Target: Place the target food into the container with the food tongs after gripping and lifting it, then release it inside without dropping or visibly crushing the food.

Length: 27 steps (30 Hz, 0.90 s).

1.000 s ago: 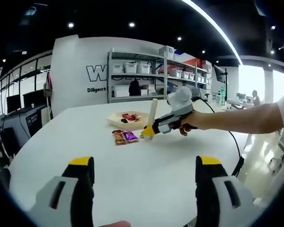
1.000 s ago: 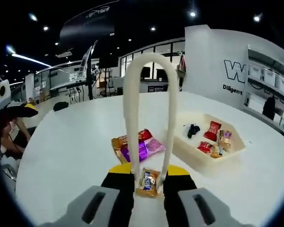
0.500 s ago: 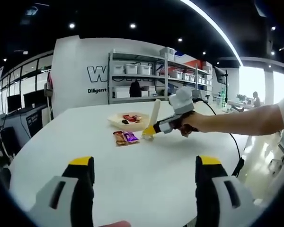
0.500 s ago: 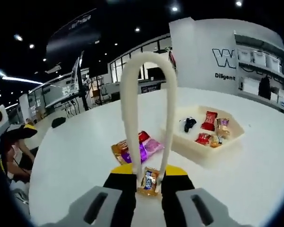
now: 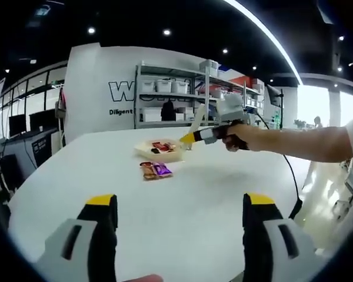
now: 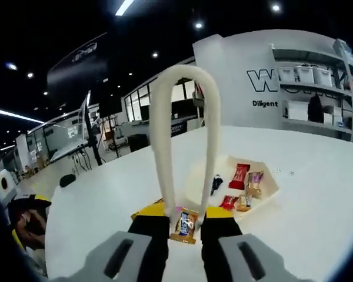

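With the left gripper (image 5: 180, 235) idle, jaws wide and empty, the right gripper (image 6: 185, 226) squeezes the tongs (image 6: 185, 141) on a candy (image 6: 185, 225) held above the table (image 6: 317, 223), mid-carry, needing a gentle release inside the tray (image 6: 269, 189).

Your cream, loop-shaped tongs (image 6: 185, 147) stand upright with their two tips pinched on a small orange-wrapped snack (image 6: 185, 225), which hangs upright between them, uncrushed. Beyond the tongs and to their right, the shallow cream container (image 6: 265, 189) lies flat, holding several red, gold and dark wrapped sweets. More wrapped snacks (image 5: 155, 170) lie loose just short of the container.
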Each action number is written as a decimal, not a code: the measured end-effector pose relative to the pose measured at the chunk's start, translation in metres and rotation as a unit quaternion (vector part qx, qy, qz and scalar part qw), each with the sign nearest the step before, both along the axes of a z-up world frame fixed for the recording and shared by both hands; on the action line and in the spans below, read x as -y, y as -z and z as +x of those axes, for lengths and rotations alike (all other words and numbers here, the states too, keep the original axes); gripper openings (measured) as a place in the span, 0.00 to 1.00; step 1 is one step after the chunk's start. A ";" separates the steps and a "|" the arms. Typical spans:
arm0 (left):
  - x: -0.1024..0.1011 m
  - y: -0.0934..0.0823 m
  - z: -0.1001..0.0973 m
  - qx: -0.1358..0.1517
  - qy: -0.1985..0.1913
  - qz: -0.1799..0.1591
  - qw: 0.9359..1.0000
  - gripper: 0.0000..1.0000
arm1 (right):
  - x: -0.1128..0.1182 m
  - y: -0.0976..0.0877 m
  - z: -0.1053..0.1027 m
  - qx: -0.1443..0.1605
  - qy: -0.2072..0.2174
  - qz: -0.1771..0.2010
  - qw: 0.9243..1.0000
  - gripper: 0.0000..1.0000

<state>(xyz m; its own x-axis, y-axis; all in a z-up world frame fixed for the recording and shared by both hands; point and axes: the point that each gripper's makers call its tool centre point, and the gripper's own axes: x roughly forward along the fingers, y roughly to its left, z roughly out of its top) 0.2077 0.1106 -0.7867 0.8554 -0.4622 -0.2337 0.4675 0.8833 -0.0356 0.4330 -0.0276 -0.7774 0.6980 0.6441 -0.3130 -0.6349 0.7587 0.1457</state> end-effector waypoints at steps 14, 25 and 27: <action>0.006 0.005 0.006 -0.009 0.010 -0.013 1.000 0.86 | 0.005 0.005 0.062 -0.008 0.053 0.020 0.998 0.13; 0.000 0.020 0.024 -0.018 0.005 -0.010 1.000 0.86 | -0.005 0.031 0.075 -0.019 0.065 0.007 0.998 0.13; -0.001 0.023 0.027 -0.020 0.003 -0.009 1.000 0.86 | -0.005 0.037 0.082 -0.023 0.067 -0.004 0.998 0.13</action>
